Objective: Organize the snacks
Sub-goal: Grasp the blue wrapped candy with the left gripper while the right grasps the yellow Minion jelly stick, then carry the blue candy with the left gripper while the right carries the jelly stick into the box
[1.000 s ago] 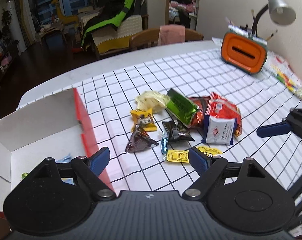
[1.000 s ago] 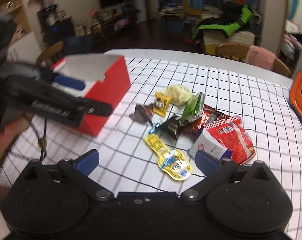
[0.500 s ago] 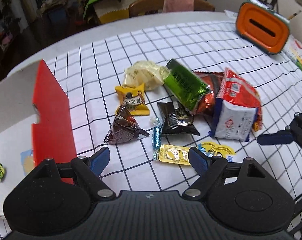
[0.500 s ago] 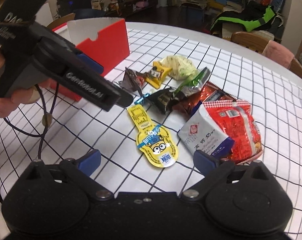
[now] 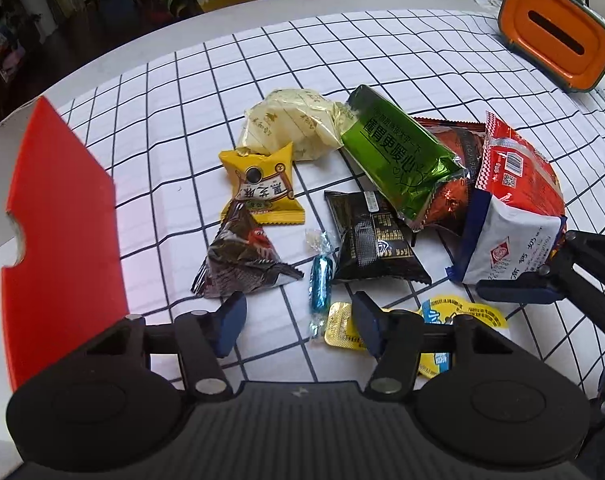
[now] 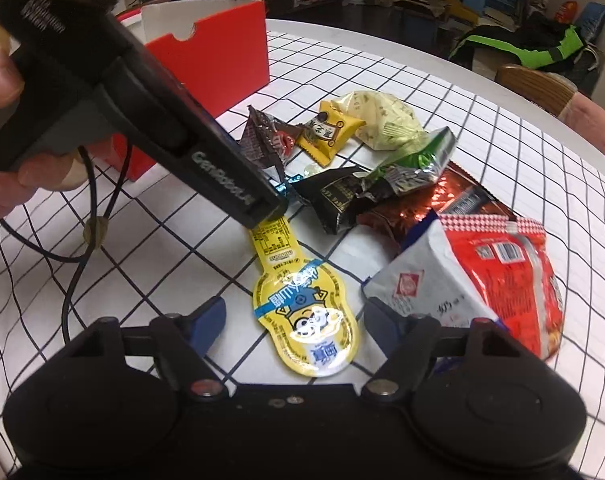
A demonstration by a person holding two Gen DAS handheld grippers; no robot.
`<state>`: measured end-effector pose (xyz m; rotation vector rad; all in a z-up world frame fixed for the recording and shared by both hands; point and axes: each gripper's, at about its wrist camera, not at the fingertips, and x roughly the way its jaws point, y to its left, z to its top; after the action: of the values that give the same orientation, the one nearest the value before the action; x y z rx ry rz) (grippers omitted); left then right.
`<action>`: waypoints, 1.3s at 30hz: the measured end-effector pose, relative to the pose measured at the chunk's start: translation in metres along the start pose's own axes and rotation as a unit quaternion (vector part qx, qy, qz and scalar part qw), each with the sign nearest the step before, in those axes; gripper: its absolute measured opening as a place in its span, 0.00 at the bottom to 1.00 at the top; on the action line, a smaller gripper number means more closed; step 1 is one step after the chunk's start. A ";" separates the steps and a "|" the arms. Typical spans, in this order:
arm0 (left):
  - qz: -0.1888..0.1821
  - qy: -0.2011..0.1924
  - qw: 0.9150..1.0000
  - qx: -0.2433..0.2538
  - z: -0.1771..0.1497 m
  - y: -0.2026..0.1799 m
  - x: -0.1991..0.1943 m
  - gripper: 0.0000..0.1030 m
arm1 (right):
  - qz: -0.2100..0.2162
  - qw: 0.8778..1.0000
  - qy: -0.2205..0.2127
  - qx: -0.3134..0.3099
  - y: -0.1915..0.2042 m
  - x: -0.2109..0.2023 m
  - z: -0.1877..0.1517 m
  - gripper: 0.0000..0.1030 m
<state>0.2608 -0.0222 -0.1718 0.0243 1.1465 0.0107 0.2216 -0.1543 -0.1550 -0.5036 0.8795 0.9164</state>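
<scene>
Left gripper (image 5: 298, 326) angled steeply down over the near edge of the snack pile, jaws about half wide and closing, nothing pinched yet. Blue candy (image 5: 320, 282) lies on the cloth in the gap just ahead of the tips, nearer the right finger; that finger overlaps the narrow end of the yellow pouch (image 5: 342, 330). Brown triangular packet (image 5: 242, 260) sits just beyond the left finger, black packet (image 5: 376, 240) beyond the right one. Farther out: yellow square snack (image 5: 260, 190), pale wrapped bun (image 5: 296, 124), green packet (image 5: 398, 156) lying over a copper-red bag (image 5: 448, 196), red-and-white bag (image 5: 510, 208) at far right. Red box (image 5: 58, 216) stands left of the gripper, close to the pile, open side facing left. Right gripper (image 6: 292, 324) also pitched down, jaws roughly half wide and closing, pads not touching anything. The round cartoon end of the yellow pouch lies flat between its fingers, closer to the right one; the red-and-white bag touches or nearly touches that right finger, can't tell which. The pouch's narrow end runs away under the left gripper's tip. A hand (image 6: 6, 88) grips the left tool at upper left. Checked tablecloth (image 6: 382, 68) under everything; orange container (image 5: 556, 46) far right, well apart from the snacks.
</scene>
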 end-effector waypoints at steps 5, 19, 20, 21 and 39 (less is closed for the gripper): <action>-0.009 0.003 1.000 0.005 0.007 -0.002 0.006 0.46 | 0.000 1.000 0.000 -0.008 0.000 0.006 0.000 0.65; -0.020 0.009 1.000 0.007 0.010 -0.001 0.011 0.14 | -0.016 1.000 -0.001 0.000 0.004 -0.002 -0.008 0.49; -0.020 0.008 1.000 0.009 0.009 -0.002 0.010 0.12 | -0.017 1.000 0.001 0.005 0.004 -0.003 -0.009 0.49; -0.019 0.007 1.000 0.012 0.008 -0.004 0.010 0.11 | -0.017 1.000 0.004 0.010 0.004 -0.004 -0.010 0.49; -0.047 -0.017 0.999 -0.003 -0.025 0.002 -0.037 0.10 | -0.031 0.994 -0.007 0.108 0.007 -0.059 -0.034 0.50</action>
<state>0.2230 -0.0209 -0.1484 -0.0353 1.1132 -0.0690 0.1823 -0.2021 -0.1256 -0.3362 0.9337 0.7580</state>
